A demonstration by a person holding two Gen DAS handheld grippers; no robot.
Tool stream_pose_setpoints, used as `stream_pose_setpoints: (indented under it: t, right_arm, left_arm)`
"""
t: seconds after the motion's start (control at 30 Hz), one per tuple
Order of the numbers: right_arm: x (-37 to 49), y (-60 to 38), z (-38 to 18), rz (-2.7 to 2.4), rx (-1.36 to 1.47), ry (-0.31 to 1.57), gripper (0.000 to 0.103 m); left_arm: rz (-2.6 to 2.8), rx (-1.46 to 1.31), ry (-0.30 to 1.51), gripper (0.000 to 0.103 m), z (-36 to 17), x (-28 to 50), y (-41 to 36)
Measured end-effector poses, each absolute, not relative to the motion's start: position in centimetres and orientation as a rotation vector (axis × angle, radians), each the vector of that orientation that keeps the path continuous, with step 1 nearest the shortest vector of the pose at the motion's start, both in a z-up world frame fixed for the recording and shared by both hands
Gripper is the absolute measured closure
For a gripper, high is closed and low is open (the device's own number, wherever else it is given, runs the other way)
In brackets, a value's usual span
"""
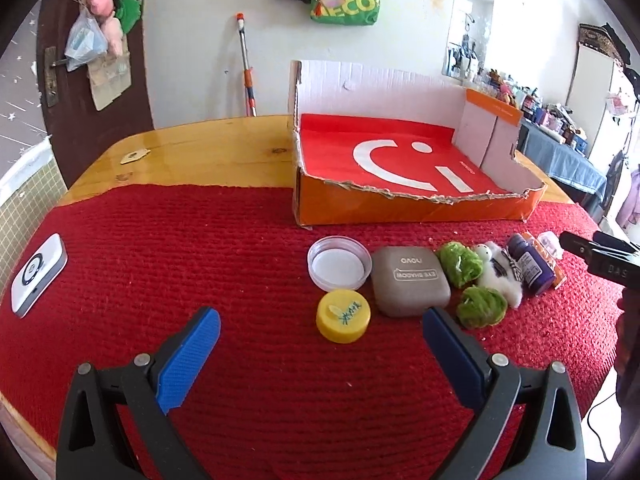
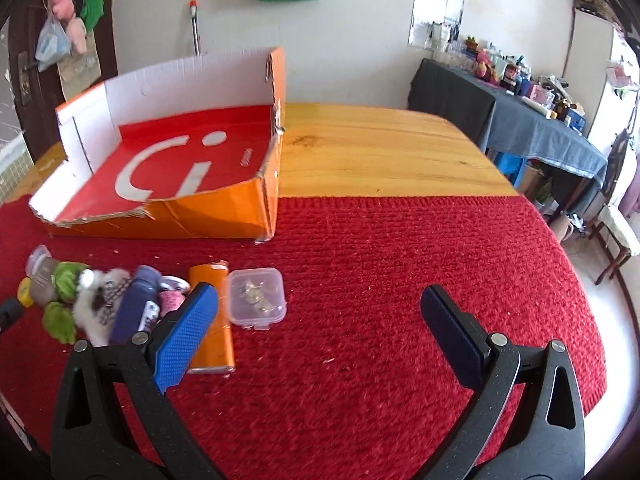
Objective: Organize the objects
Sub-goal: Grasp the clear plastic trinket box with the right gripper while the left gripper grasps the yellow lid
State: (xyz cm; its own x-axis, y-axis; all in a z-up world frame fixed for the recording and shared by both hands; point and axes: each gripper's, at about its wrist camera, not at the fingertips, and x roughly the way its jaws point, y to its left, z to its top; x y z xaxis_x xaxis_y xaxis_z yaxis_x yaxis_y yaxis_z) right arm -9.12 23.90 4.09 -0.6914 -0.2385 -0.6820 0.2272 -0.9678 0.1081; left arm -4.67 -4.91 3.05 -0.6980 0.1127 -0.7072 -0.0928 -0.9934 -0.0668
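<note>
Objects: yellow cap (image 1: 343, 316), clear lid (image 1: 339, 263), grey eye-shadow case (image 1: 410, 281) and green pompoms (image 1: 460, 262) sit lower centre on the red mat (image 1: 160, 248).
Box: orange cardboard box (image 1: 416, 208), upper centre, is empty.
Progress: I judge nothing sorted yet; everything is left.
Left gripper (image 1: 320, 332): my jaws wide, holding nothing.
Right gripper (image 2: 318, 312): wide, empty, beside the clear case (image 2: 258, 298).

1. Left tool (image 1: 320, 326) hangs wide open over bare red mat (image 1: 200, 248); nothing between its fingers.
2. Ahead-right, a packed row blocks: yellow cap (image 1: 343, 321), clear lid (image 1: 339, 263), grey compact (image 1: 410, 280), green tufts (image 1: 460, 264).
3. Orange box (image 1: 400, 204) walls off the far side.
4. Right tool (image 2: 320, 308): open mat ahead and rightward; clear case (image 2: 258, 297) just left.
</note>
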Motion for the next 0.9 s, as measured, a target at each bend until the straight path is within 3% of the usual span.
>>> stream_pose_setpoints:
  t: [0.23, 0.33, 0.43, 0.6, 0.7, 0.8, 0.87, 0.9]
  right_arm:
    - [-10.3, 23.6, 3.2, -2.599, 1.162, -0.027, 0.000]
    - [-10.6, 23.6, 2.6, -2.558, 1.184, -0.058, 0.000]
    - [-10.7, 23.6, 2.2, -2.522, 1.191, -0.078, 0.004]
    - [-10.9, 23.6, 2.4, -2.480, 1.189, -0.111, 0.019]
    - [-10.9, 23.8, 2.5, -2.447, 1.192, -0.146, 0.028]
    - [-10.9, 23.8, 2.6, -2.434, 1.188, -0.138, 0.054]
    - [-10.6, 23.7, 2.7, -2.458, 1.180, -0.073, 0.070]
    - [-10.6, 23.8, 2.8, -2.457, 1.173, -0.072, 0.070]
  left_arm:
    - [2.707, -1.265, -0.001, 0.018, 2.1, -5.9, -5.4]
    - [2.704, -1.261, 0.000, 0.021, 2.0, -6.0, -5.6]
    - [2.695, -1.252, 0.009, 0.027, 1.9, -5.9, -5.6]
    - [2.698, -1.237, 0.052, 0.036, 1.8, -5.6, -5.3]
    - [2.693, -1.221, 0.056, 0.048, 1.9, -5.4, -5.2]
    - [2.677, -1.202, 0.039, 0.071, 2.0, -5.3, -5.1]
    - [2.664, -1.199, 0.030, 0.072, 2.1, -5.2, -5.0]
    - [2.663, -1.194, 0.029, 0.072, 2.2, -5.1, -4.9]
